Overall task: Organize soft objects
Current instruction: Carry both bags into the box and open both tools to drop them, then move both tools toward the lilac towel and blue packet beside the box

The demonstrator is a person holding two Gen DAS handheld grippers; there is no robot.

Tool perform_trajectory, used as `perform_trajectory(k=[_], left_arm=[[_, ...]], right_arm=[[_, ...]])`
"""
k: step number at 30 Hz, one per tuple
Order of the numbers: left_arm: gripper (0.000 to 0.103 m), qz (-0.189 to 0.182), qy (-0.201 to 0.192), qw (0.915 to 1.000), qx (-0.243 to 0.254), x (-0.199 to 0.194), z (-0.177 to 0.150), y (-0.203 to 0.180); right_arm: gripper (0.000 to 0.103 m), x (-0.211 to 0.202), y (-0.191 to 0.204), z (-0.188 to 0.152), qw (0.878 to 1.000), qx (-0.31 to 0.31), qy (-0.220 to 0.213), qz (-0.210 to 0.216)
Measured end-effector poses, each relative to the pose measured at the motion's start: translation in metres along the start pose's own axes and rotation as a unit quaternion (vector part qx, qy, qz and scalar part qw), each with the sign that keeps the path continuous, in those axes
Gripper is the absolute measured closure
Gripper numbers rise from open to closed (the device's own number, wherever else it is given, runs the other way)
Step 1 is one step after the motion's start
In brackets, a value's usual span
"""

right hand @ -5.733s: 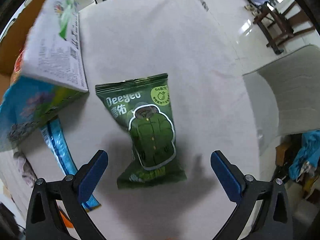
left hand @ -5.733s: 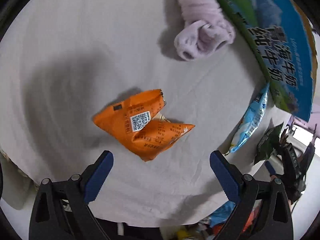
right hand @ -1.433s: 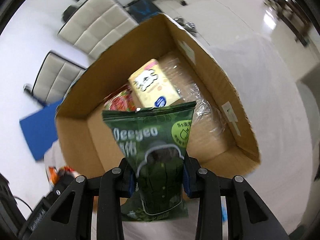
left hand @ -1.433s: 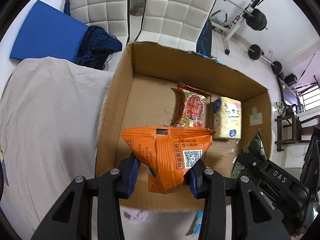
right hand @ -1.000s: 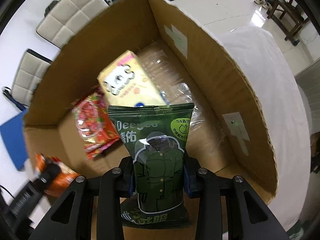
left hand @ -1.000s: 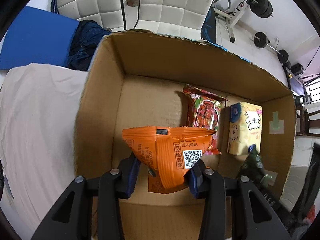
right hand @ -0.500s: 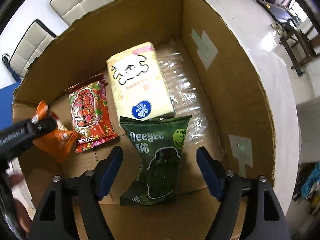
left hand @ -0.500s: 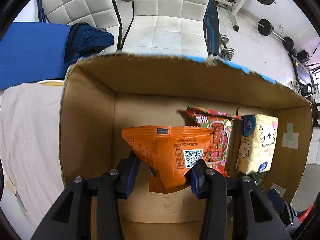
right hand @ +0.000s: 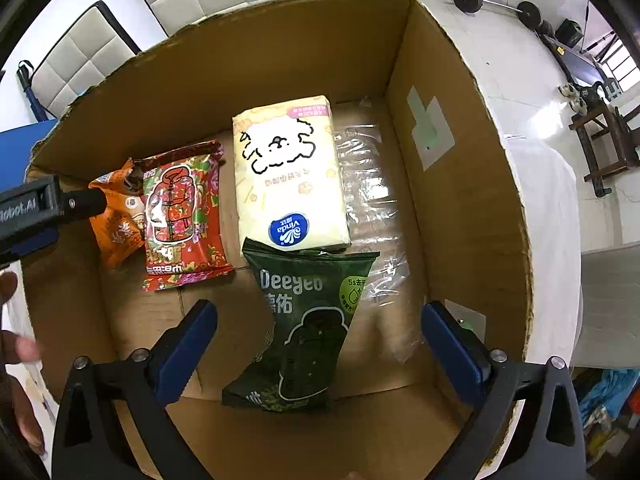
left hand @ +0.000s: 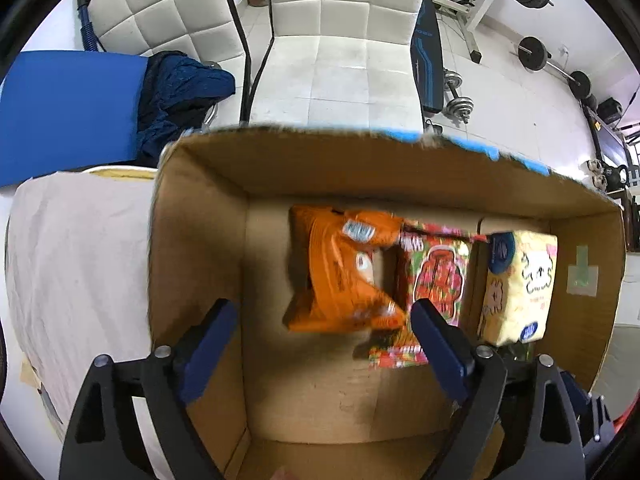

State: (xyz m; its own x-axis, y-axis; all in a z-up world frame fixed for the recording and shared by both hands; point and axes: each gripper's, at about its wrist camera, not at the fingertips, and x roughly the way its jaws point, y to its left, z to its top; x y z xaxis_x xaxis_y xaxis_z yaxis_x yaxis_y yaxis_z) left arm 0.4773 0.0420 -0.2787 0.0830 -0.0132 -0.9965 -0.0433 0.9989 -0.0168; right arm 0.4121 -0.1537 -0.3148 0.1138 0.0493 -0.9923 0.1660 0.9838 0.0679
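Home room doubling as gym: white quilted chairs on pale tiled floor, weight bench, dumbbell and barbell beyond. Blue mat and dark blue garment at left. Cardboard box of snack packs sits on cloth-covered table; dark wooden furniture at right

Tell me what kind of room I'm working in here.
Likely a home room doubling as a gym: a barbell and dumbbells lie on the tiled floor, with white padded chairs behind the cardboard box on a cloth-covered table.
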Motion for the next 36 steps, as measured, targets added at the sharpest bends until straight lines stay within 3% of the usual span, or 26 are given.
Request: perform_trajectory(k=[7, 16, 36], left_arm=[[0.006, -0.013, -0.028, 0.9994, -0.018, -0.025, -0.040, 0.007], [0.006, 0.020, -0.141, 0.9898, -0.007, -0.099, -0.107, 0.003], [0.006, 0.005, -0.221, 0.9752, 0.004, -0.207, -0.194, -0.008]], right_arm=[[0.000, -0.023, -0.009, -0.009, 0.999, -0.027, -0.016, -0.006], [0.000, -0.078, -0.004, -0.041, 0.995, -0.072, -0.070, -0.016], [0.000, -0.215, -0.006, -0.126, 0.982, -0.092, -0.162, 0.012]])
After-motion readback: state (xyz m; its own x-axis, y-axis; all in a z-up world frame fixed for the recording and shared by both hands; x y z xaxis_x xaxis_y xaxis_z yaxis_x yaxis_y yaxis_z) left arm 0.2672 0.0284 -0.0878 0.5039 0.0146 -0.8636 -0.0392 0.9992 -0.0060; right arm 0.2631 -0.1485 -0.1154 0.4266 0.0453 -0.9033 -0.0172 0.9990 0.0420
